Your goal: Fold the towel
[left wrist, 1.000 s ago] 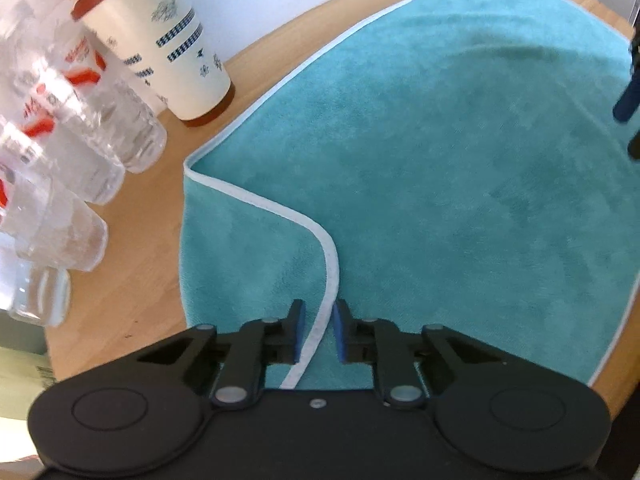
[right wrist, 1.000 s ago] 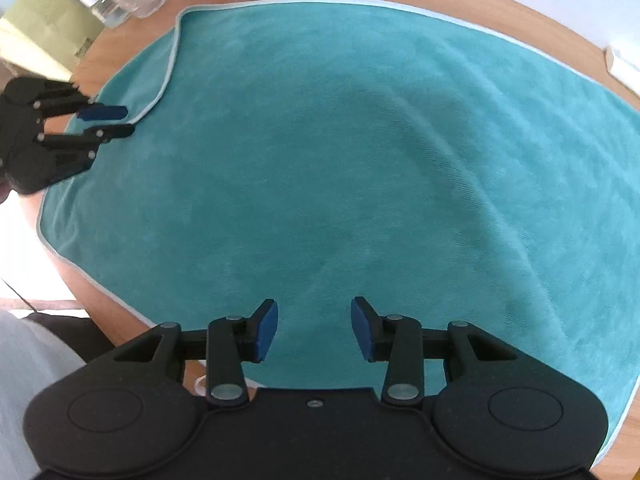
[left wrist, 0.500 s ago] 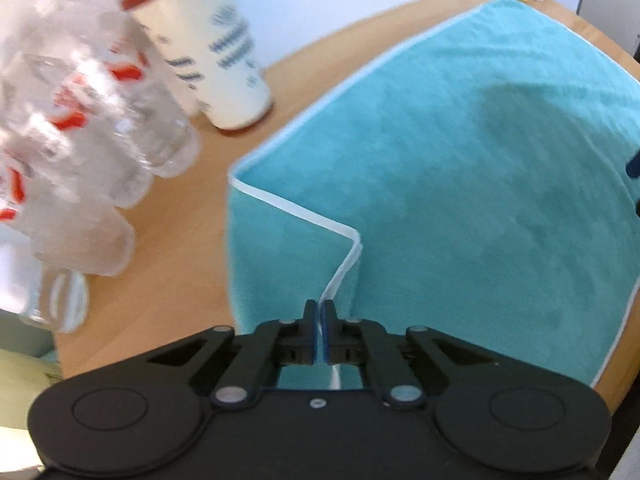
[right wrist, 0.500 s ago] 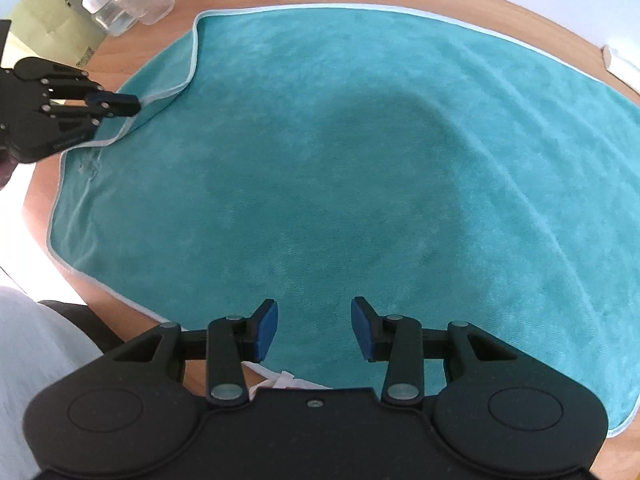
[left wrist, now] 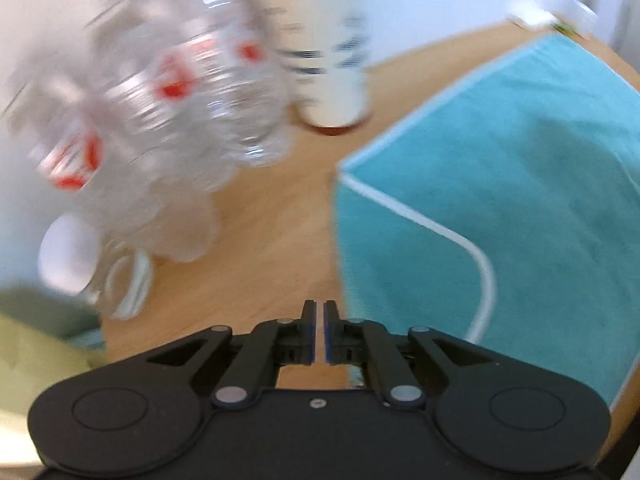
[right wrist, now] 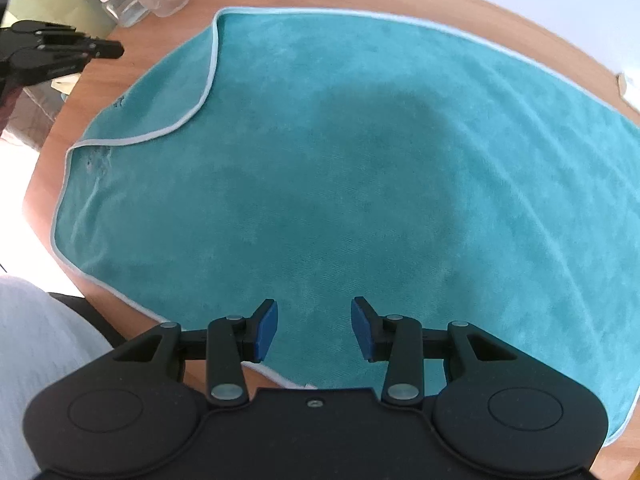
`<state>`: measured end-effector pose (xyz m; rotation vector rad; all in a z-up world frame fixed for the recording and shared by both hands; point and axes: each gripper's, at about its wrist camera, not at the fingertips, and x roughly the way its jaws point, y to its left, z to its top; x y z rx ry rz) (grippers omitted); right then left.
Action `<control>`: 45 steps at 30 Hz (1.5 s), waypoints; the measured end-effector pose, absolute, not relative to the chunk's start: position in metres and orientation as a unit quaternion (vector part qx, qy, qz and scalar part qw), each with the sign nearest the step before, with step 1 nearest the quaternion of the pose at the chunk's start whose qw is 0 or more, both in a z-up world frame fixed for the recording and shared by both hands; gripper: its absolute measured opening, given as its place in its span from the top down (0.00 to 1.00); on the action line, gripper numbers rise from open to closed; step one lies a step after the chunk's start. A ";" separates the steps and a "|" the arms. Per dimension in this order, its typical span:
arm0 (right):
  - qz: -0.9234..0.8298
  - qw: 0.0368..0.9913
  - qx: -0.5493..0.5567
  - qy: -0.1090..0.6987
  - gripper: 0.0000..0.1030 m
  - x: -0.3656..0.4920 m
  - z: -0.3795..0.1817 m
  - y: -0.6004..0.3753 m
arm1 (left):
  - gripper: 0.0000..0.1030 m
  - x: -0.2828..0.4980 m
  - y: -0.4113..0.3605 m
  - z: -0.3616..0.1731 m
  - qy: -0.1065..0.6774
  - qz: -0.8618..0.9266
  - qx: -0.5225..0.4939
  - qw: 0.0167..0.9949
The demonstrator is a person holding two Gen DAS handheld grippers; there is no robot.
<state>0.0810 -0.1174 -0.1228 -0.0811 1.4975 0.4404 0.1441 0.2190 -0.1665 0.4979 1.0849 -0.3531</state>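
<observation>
Teal terry cloth with a pale piped edge, the towel (right wrist: 380,168) covers most of a round wooden table (right wrist: 460,12), one corner doubled back onto itself so the white binding curves across the top surface at the left side of the right wrist view. The left gripper (left wrist: 319,330) hangs over bare wood just beside that folded corner, its blue-padded fingers (left wrist: 308,332) a narrow slit apart and opening, with only tabletop visible through the gap and no cloth between them. The same gripper appears at the upper left of the right wrist view (right wrist: 114,49), clear of the towel's edge. The right gripper (right wrist: 314,330) points steeply down over the near side of the towel, its jaws spread wide and nothing caught between the blue pads, the cloth lying flat beneath. Beyond the folded corner a cluster of clear plastic bottles (left wrist: 160,92) with red labels stands blurred on the table beside a cream cup (left wrist: 320,40) with a dark red lid. A person's white garment (right wrist: 36,360) shows at the lower left edge of the right wrist view
</observation>
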 end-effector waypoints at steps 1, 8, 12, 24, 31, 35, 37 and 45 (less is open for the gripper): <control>0.194 0.708 -0.041 0.678 0.56 0.080 -0.125 -0.118 | 0.82 0.142 0.209 -0.171 0.513 -0.180 0.233 0.806; 0.193 0.710 -0.043 0.676 0.49 0.076 -0.124 -0.120 | 0.58 0.129 0.163 -0.190 0.507 -0.226 0.245 0.795; 0.193 0.706 -0.041 0.681 0.49 0.070 -0.129 -0.129 | 0.58 0.131 0.144 -0.200 0.503 -0.203 0.248 0.803; 0.184 0.720 -0.029 0.668 0.49 0.072 -0.131 -0.162 | 0.93 0.130 0.125 -0.214 0.499 -0.135 0.265 0.814; 0.168 0.714 -0.049 0.678 0.49 0.079 -0.147 -0.170 | 0.93 0.133 0.128 -0.207 0.507 -0.125 0.250 0.816; 0.173 0.710 -0.066 0.679 0.47 0.080 -0.152 -0.171 | 0.93 0.137 0.135 -0.197 0.501 -0.104 0.253 0.821; 0.177 0.708 -0.073 0.680 0.47 0.079 -0.151 -0.169 | 0.93 0.141 0.142 -0.192 0.497 -0.090 0.260 0.823; 0.204 0.693 -0.112 0.682 0.24 0.073 -0.152 -0.151 | 0.93 0.166 0.190 -0.175 0.487 -0.014 0.263 0.833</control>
